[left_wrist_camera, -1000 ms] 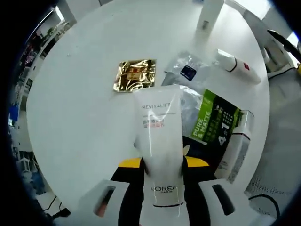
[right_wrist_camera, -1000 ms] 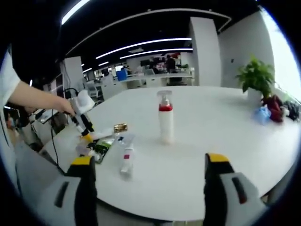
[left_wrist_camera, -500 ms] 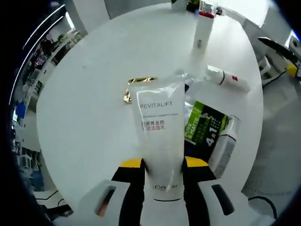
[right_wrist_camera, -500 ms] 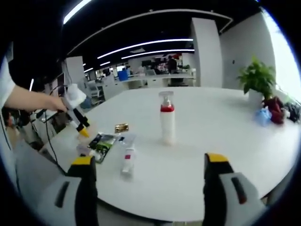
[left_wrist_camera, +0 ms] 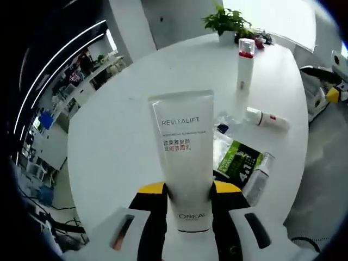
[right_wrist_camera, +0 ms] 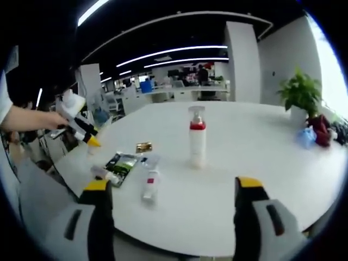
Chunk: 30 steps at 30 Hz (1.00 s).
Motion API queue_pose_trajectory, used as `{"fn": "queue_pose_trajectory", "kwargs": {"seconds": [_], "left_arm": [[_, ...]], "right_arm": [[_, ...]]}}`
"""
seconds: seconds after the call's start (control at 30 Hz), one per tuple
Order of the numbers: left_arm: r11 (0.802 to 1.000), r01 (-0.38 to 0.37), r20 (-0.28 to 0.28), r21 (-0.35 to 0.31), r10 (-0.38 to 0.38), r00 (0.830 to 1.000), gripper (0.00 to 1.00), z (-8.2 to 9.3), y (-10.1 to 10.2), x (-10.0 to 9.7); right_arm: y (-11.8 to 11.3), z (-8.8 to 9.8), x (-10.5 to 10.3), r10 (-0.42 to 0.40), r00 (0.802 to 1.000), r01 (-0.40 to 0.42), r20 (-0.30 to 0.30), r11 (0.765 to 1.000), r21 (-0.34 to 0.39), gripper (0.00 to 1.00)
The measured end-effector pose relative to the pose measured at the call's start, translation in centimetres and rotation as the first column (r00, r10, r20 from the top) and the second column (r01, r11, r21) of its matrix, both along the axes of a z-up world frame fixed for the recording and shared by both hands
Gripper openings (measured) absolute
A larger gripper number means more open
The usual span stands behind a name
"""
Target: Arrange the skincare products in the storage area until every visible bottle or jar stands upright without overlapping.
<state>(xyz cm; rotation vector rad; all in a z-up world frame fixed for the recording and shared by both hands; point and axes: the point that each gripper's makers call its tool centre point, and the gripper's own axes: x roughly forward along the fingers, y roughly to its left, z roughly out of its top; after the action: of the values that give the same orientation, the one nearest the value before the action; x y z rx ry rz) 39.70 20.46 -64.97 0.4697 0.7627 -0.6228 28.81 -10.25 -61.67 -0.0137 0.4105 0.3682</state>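
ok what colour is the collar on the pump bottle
Red, on the white pump bottle; clearest in the right gripper view.

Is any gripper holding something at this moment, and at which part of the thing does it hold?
The left gripper holds the white Revitalift tube near its cap end, just above the L'Oreal print. The right gripper is open and holds nothing.

Tube (left_wrist_camera: 182,149) looks like glossy white plastic, tabletop (left_wrist_camera: 125,130) smooth matt white, gold sachet (right_wrist_camera: 143,147) shiny foil.

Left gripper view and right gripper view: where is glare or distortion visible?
Left gripper view: window glare whitens the top right, and the round table bulges from fisheye. Right gripper view: ceiling light strips curve, and the window at right is overexposed.
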Motion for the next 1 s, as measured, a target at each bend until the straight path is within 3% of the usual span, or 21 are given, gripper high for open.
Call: {"fn": "queue_pose_trajectory", "kwargs": {"seconds": [0.17,0.27,0.5,0.77,0.93,1.0], "left_arm": [[0.997,-0.039,0.065,-0.061,0.043,0.997,0.28,2.2,-1.1,-0.2],[0.992,-0.072,0.132,-0.106,0.086,0.988,0.28,3.7,-1.9,-0.2],[0.980,-0.114,0.190,-0.165,0.145,0.971,0.28,5.0,-3.4,-1.4],[0.956,-0.166,0.266,-0.243,0.230,0.936,0.28,7.4,-5.3,-3.1],[0.951,-0.158,0.309,-0.265,0.239,0.921,0.28,8.5,-6.8,-4.3],[0.938,-0.170,0.307,-0.304,0.265,0.914,0.28,9.1,-7.4,-5.0]], "right_arm": [[-0.1,0.1,0.0,-0.001,1.000,0.001,0.000,1.000,-0.008,0.91],[0.0,0.1,-0.1,-0.001,1.000,0.001,-0.001,1.000,-0.004,0.91],[0.0,0.3,-0.2,0.000,1.000,0.000,-0.006,1.000,0.015,0.89],[0.4,1.0,-0.1,0.008,1.000,-0.007,-0.024,0.999,0.041,0.81],[3.8,3.4,0.7,0.054,0.999,-0.054,0.008,0.983,0.176,0.79],[5.8,4.6,1.0,0.102,0.994,-0.108,0.037,0.975,0.196,0.78]]}}
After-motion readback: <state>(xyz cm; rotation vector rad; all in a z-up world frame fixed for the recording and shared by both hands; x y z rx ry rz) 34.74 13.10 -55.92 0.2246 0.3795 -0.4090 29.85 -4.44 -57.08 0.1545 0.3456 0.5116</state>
